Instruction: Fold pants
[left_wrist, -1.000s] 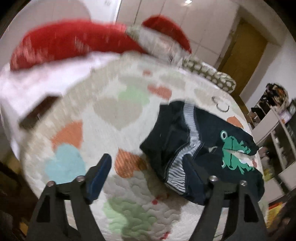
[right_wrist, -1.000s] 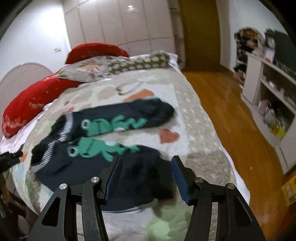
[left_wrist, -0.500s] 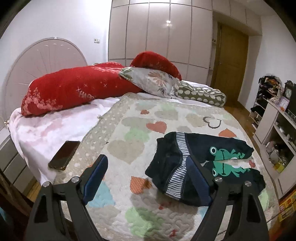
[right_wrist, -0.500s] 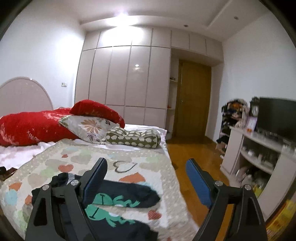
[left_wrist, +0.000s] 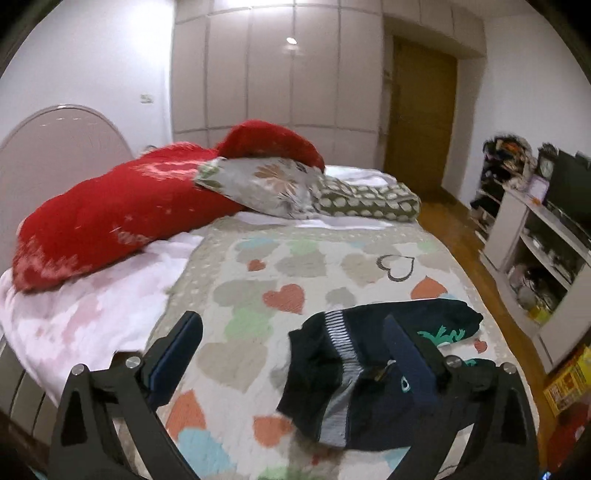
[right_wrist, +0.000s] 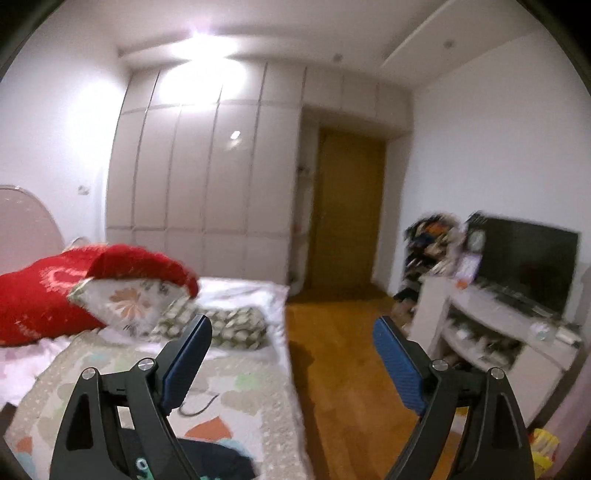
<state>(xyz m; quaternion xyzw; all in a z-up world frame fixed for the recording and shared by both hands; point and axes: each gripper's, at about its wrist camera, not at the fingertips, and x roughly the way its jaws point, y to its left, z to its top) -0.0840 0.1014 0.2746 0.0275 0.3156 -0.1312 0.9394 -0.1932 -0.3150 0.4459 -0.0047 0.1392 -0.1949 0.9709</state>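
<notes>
Heart-patterned quilt (left_wrist: 295, 266) under dark pants (left_wrist: 369, 369); wooden floor (right_wrist: 351, 350).

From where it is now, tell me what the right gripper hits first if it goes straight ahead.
Nothing close. The right gripper, open and empty, points past the bed corner over wooden floor toward the wooden door. Depth is unclear.

A heart-patterned quilt (left_wrist: 295, 266) covers the bed. At its head lie red pillows (left_wrist: 122, 206), a floral pillow (left_wrist: 266, 184) and a dotted bolster (left_wrist: 365, 197). Beyond stand white wardrobes (right_wrist: 207, 173), a wooden door (right_wrist: 347, 210) and a television (right_wrist: 528, 254) on a white shelf unit (right_wrist: 480, 317).
</notes>
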